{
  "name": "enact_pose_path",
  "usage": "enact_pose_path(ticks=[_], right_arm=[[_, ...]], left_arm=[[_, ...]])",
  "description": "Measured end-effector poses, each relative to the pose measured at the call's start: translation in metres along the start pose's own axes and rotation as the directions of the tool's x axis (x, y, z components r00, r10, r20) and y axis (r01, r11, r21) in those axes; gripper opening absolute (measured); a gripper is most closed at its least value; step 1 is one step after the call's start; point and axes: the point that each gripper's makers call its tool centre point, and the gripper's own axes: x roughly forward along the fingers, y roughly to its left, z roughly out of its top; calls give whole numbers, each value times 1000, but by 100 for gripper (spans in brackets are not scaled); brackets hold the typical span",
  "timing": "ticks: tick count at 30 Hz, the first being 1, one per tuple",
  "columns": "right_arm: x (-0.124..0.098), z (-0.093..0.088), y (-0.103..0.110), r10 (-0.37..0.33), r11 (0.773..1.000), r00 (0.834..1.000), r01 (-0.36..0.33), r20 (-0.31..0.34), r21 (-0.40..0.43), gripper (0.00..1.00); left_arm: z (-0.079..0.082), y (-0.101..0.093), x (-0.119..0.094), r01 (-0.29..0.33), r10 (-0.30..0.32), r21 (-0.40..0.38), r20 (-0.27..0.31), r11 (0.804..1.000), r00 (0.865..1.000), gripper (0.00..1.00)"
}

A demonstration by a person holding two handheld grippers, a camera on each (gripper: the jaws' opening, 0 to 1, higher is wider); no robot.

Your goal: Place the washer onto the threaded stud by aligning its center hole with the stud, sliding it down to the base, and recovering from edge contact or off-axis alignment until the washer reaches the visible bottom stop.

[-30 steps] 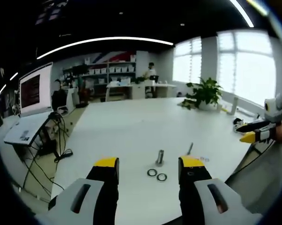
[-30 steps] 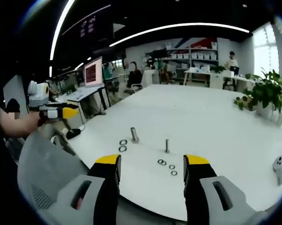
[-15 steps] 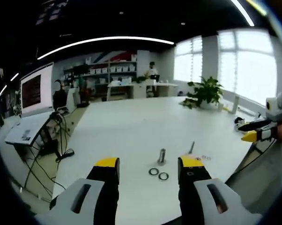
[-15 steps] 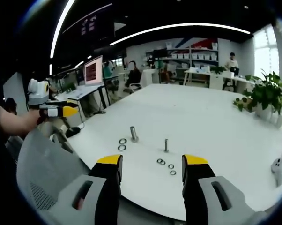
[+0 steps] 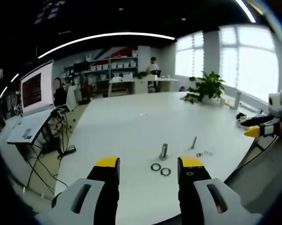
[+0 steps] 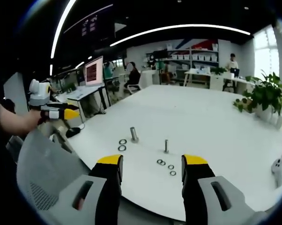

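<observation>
- In the left gripper view the left gripper (image 5: 148,169), with yellow-tipped dark jaws, stands wide apart and holds nothing; it hangs short of the hardware on the white table (image 5: 131,126).
- In the right gripper view the right gripper (image 6: 151,168) is likewise spread open and empty, back from the table's near edge.
- Just beyond it lie small silvery flat washers (image 6: 166,167), loose on the tabletop and close to the slim upright threaded stud (image 6: 166,146), none yet on it.
- To the left stands a thicker grey metal post (image 6: 134,134) with two dark rings (image 6: 122,145) lying at its foot.
- Farther off: a green potted plant (image 6: 265,96), shelving, desks with monitors, and a seated person.
- Risks, as I judge them: the washers lie flat and thin, so a jaw may skid over one or push it away instead of lifting it; a tilted washer could catch on the stud's threads; two lying close could come up together.
</observation>
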Motion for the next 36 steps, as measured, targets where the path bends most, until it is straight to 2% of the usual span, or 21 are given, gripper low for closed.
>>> enact_pose_path(ticks=[8,15,36], right_arm=[[-1,0,-2,-2,1000,1000,2,0,9,52],[-1,1,1,9,1000,1000,-9,8,4,52],[-1,2,0,7,1000,1000,-6,12,-19,51]], left_arm=[[-6,-4,4,14,-13,20,-38,1000,999,48],[-6,-3,2,-1,2,26,-37,1000,999,47],[-10,-8,7,22,-17,58,-72,998,997,47]])
